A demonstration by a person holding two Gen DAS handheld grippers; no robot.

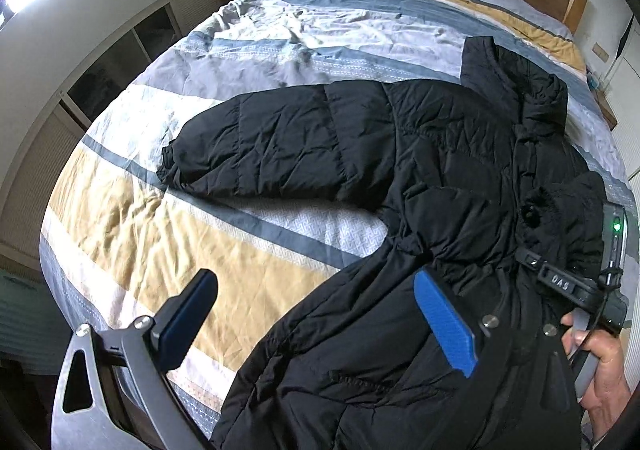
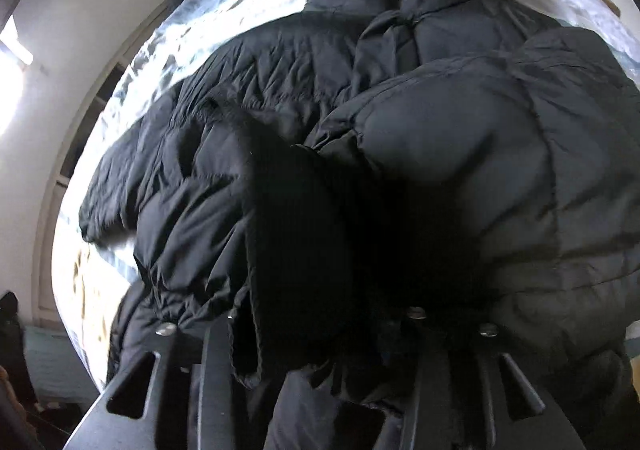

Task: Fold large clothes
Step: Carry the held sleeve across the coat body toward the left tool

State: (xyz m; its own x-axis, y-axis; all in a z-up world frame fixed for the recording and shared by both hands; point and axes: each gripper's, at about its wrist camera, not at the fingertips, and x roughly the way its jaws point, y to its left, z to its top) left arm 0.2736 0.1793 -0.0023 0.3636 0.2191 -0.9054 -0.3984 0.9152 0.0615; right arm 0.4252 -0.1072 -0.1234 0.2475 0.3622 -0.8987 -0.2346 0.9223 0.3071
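Only left view shows splayed left tongs (image 1: 320, 322) (right tongs (image 2: 324, 330) clamp jacket (image 1: 440, 154))

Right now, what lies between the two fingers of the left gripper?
In the left wrist view, the open left gripper spans striped bedding and the black jacket's lower edge; nothing is gripped.
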